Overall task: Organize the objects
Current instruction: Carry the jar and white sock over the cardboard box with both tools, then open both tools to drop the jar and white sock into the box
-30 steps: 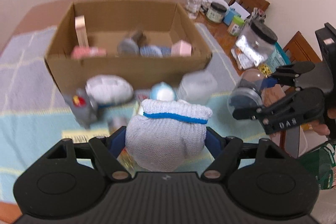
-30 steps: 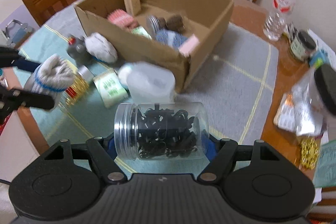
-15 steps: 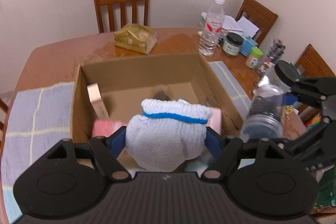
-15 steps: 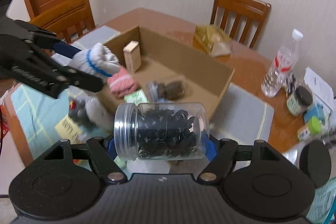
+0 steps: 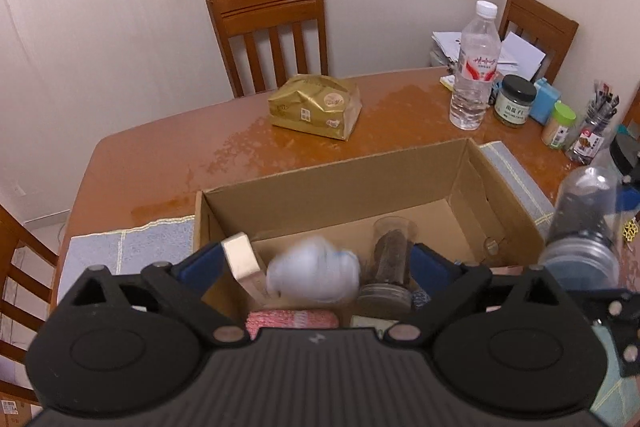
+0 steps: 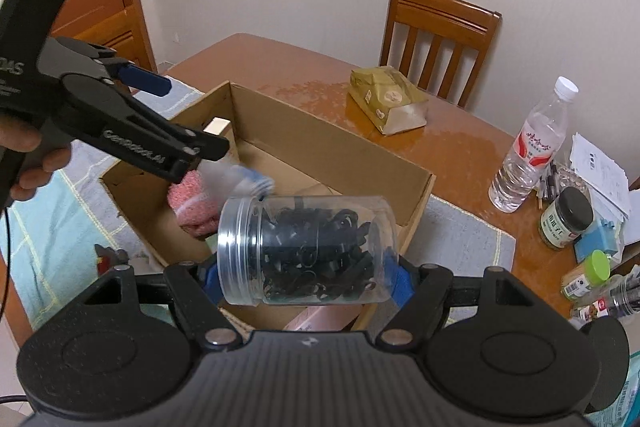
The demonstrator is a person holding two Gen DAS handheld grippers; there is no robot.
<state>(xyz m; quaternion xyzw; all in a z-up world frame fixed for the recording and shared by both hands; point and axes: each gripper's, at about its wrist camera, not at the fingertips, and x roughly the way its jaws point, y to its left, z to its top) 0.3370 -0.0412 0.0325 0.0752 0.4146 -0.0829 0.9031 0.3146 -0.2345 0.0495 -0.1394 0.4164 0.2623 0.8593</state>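
As the left gripper [image 5: 314, 263] opens, the soft glove bundle [image 5: 314, 277] drops free, while the right gripper [image 6: 306, 277] pinches the rigid, slippery jar [image 6: 308, 253] endwise.

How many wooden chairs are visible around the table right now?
3: one chair behind the gold packet at the far side, one at the far right corner, one at the left edge. Others may be hidden.

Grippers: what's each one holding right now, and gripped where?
Right gripper: shut on the clear jar of black clips, lying sideways, pinched across its body. Left gripper: nothing; jaws opening, the blurred white glove bundle between them, untouched, over the cardboard box.
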